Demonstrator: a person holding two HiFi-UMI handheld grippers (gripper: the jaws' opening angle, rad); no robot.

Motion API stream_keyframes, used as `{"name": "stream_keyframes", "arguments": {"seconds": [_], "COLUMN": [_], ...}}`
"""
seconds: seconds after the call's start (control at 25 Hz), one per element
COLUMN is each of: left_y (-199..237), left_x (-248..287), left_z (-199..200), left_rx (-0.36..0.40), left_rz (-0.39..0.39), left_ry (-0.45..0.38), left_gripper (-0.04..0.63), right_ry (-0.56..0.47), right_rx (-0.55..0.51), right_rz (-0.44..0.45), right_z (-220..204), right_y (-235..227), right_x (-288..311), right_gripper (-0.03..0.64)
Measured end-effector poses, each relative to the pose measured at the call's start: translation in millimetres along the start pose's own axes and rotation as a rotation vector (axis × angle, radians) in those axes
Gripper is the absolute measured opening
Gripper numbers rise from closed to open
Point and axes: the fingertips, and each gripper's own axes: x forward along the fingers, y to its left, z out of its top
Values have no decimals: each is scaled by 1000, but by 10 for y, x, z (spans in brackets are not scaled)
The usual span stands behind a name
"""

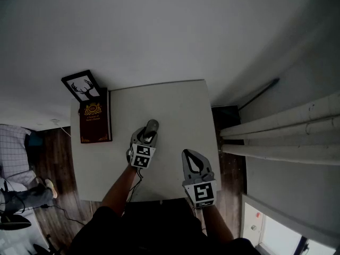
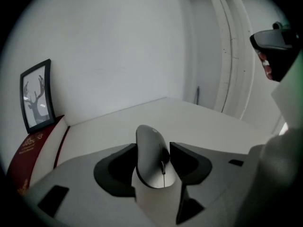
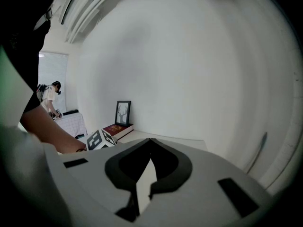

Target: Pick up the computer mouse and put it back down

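1. White table (image 1: 180,110), square top; the largest item we list.
2. Dark red book (image 1: 95,122), lying flat at the table's far left corner.
3. Framed deer picture (image 1: 82,86), standing behind the book against the wall.
4. Right gripper (image 1: 189,155), held at the table's near edge; we see its jaws closed together with nothing between them.
5. Left gripper (image 1: 144,137), at the middle of the table; its jaws stand apart, one on each side of the mouse, with a thin dark gap on the right side.
6. Grey computer mouse (image 2: 151,155), between the left jaws at the table's middle, tilted; we cannot tell how it rests.
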Motion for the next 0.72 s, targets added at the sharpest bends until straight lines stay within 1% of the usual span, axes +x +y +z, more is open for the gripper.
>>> {"name": "stream_keyframes", "arguments": {"seconds": [0.28, 0.52, 0.72], "left_y": [24, 46, 78], "left_x": [42, 54, 61], "left_z": [26, 34, 27], "left_rx": [-1, -2, -7], "left_rz": [6, 11, 31], "left_ry": [-6, 7, 11], "left_gripper": [216, 225, 236], "right_ry": [2, -5, -11], "right_rx": [11, 4, 6], "right_rz": [2, 3, 2], "right_z": [10, -47, -44], "right_y": [-28, -66, -111], "right_x": [40, 61, 52], "right_gripper": [20, 20, 20]}}
